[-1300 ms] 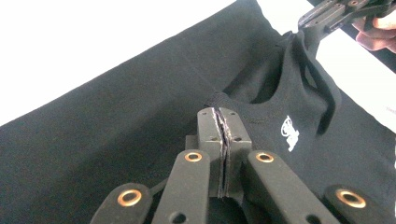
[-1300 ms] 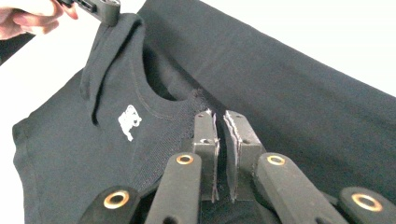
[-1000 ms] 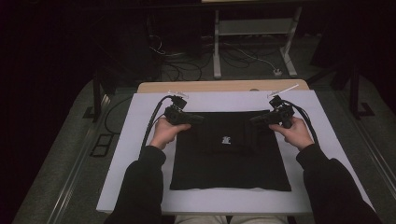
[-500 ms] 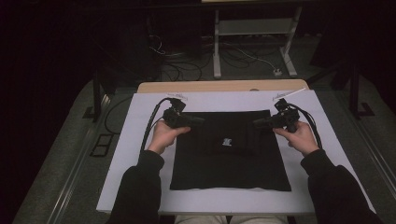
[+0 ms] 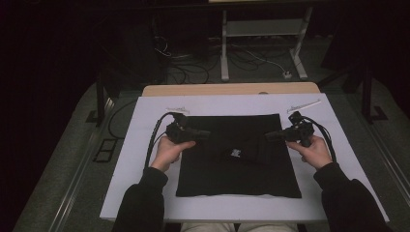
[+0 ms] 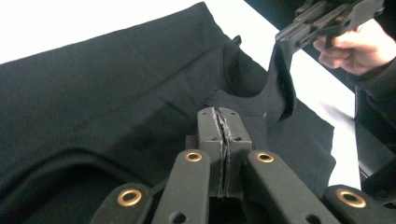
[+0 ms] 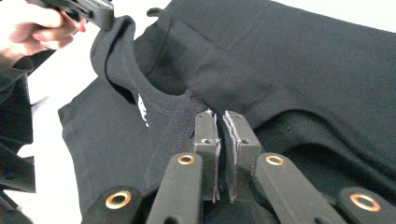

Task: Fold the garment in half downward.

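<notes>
The left gripper (image 5: 205,135) is clamped on a fold of the black garment (image 5: 232,169), its jaws pressed together on the cloth. The right gripper (image 5: 269,136) pinches the ribbed edge of the same garment, jaws nearly together. Both lift the cloth off the rest of the garment, which lies flat between them on the white sheet (image 5: 140,121) covering the table.

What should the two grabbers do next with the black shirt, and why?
Probably draw both hands toward the person, folding the top edge down. The left gripper and right gripper are each shut on the black shirt near its collar, that edge is lifted, and the rest lies flat on the white board.
</notes>
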